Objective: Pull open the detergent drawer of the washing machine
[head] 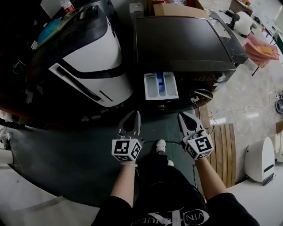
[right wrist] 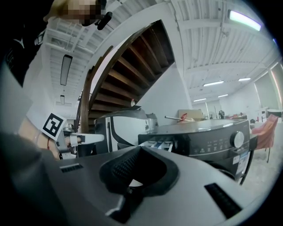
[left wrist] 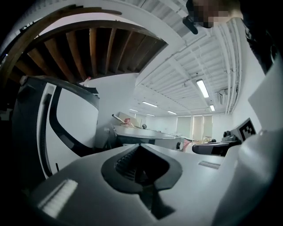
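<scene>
My left gripper (head: 134,114) and right gripper (head: 182,115) are clenched empty, well back from the open detergent drawer (head: 160,85) and its front edge.

White-and-black machine (head: 88,57) at left, cardboard box (head: 177,9), pink cloth (head: 261,49), wooden slatted board (head: 223,150) on floor

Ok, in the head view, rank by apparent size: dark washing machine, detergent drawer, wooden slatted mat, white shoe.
1. dark washing machine
2. wooden slatted mat
3. detergent drawer
4. white shoe
Mat versus drawer is apparent only; they lie at different distances from the camera.
</scene>
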The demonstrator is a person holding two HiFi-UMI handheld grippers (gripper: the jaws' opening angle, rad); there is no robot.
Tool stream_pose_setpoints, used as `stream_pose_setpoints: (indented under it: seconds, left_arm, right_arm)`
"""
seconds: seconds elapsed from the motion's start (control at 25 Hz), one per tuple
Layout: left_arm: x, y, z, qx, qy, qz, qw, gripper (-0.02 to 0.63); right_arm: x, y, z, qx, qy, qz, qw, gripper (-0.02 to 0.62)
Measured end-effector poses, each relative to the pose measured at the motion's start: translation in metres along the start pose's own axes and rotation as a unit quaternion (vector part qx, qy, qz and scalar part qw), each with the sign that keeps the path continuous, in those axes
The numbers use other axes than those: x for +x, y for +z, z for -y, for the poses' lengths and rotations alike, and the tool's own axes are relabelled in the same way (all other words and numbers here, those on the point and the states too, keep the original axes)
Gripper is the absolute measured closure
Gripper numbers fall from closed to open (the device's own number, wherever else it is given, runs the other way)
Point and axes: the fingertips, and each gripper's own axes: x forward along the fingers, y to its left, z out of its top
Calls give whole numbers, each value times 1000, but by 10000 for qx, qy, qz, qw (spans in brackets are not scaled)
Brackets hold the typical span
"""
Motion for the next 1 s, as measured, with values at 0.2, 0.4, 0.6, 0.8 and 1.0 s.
stream_pose_setpoints:
  seconds: [0.2,0.4,0.6,0.8,1.0]
  left_arm:
    - [-12,18,-6,129,188,55,9997,598]
    - [-23,36,-5,97,311,162,9993,598]
    - [-29,56,1,97,339,265,9990,598]
    - [-37,71,5,88,375,333,9987,598]
    - [-43,84,5,160,415,383,9983,598]
  right_arm:
    - [-5,19,-1,-100,-32,48,9999,584]
    - [-10,38,0,-139,-71,142,9998,584]
    - [-15,58,0,-182,-49,239,9995,584]
    - [-20,77,1,-283,-72,361,9989,584]
    - [-23,87,-3,-281,-28,345,9990,584]
